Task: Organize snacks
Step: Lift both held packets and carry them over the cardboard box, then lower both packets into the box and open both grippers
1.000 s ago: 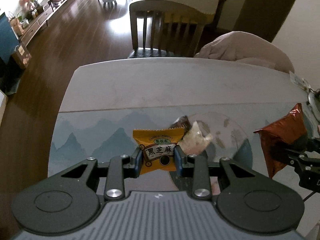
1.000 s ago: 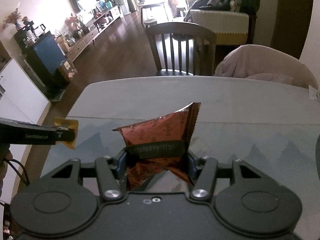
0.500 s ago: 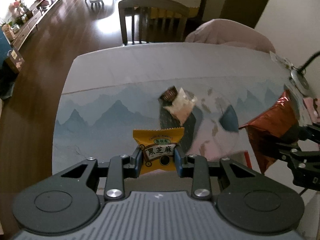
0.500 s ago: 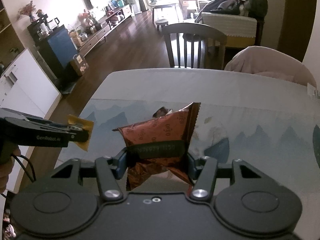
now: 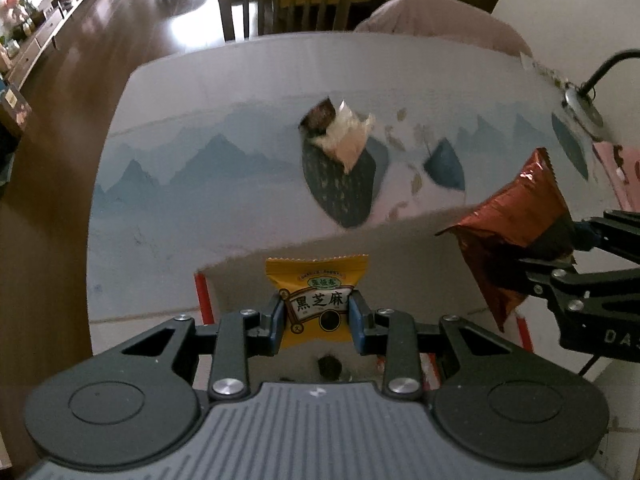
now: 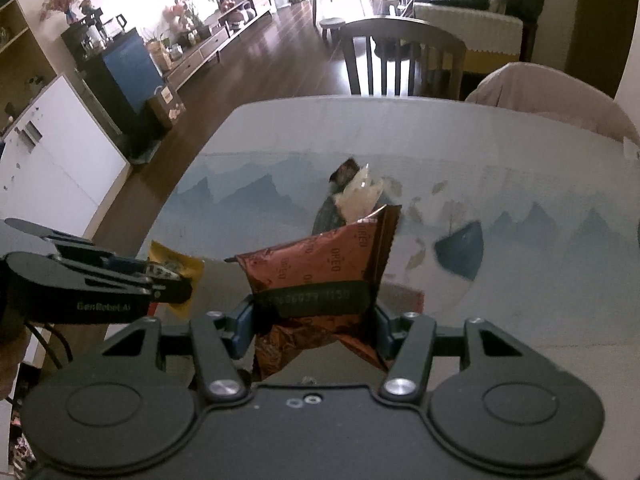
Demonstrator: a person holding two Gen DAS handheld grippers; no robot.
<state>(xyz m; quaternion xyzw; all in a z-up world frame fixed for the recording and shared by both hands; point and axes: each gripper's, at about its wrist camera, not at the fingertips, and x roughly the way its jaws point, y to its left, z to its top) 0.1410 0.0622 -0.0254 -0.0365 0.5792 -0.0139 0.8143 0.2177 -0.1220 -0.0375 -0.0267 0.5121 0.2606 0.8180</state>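
Meanwhile the left gripper (image 5: pixel 318 314) pinched a small yellow snack packet (image 5: pixel 317 300) between its narrow-set pads, and the right gripper (image 6: pixel 314 328) clamped a crinkled brown Oreo bag (image 6: pixel 320 268), both held above the table (image 5: pixel 168 184); two more wrapped snacks (image 5: pixel 340 132) lay touching farther out on it.

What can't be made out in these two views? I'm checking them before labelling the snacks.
- Box under the grippers: left wrist view, mostly hidden by the left gripper and yellow packet.
- Dark snack on the table: right wrist view, blurred, partly covered by the pale wrapper.
- Pink item: cut off by the edge.
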